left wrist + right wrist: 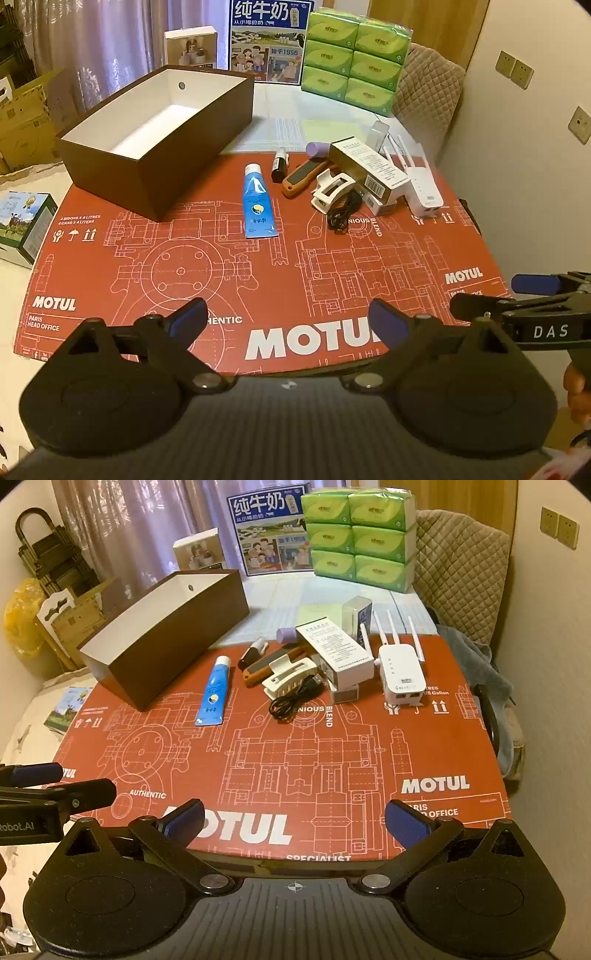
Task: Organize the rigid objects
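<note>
An empty brown box (159, 147) (166, 635) with a white inside stands at the far left of the red MOTUL mat (295, 266) (295, 746). Loose items lie to its right: a blue tube (256, 203) (214, 690), a small dark bottle (279, 168), an orange-and-black tool (301, 177), a white hair claw (330, 190) (290, 675), a black cable (345, 214) (295, 698), a long white carton (369, 171) (334, 650) and a white router (421, 188) (400, 672). My left gripper (288, 317) and right gripper (295, 819) are open, empty, at the mat's near edge.
A milk carton box (267, 40), green tissue packs (354, 55) and a small white box (190, 46) stand at the table's back. A padded chair (461, 572) is at the far right. Cardboard boxes (22, 122) sit on the floor at left.
</note>
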